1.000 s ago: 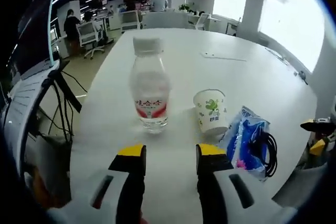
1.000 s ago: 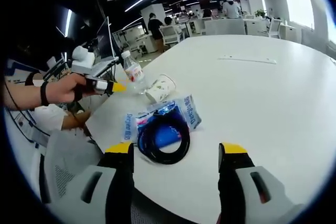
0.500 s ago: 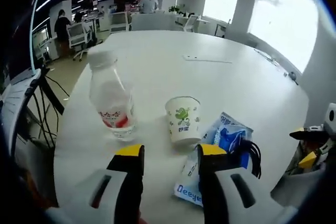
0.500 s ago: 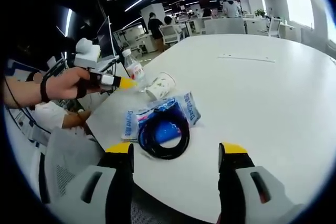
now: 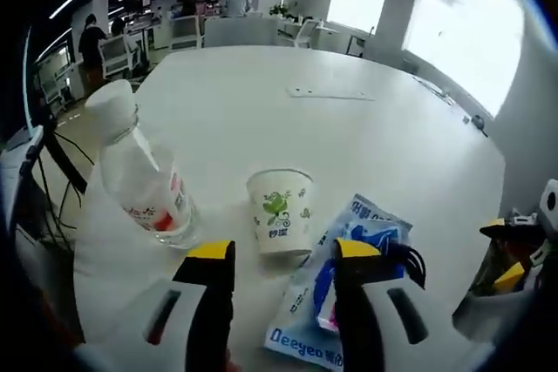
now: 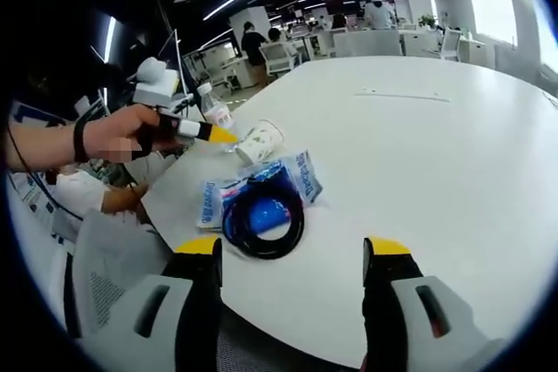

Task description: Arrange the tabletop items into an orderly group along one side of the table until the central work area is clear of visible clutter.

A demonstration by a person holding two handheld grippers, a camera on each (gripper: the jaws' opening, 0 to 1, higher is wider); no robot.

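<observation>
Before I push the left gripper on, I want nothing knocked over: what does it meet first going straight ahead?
Probably the white paper cup with the green print, standing just beyond the open left gripper; depth is uncertain.

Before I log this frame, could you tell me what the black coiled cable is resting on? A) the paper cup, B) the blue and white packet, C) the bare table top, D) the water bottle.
B: in the right gripper view the black coiled cable lies on top of the blue and white packet, with the paper cup and the water bottle standing apart beyond it.
</observation>
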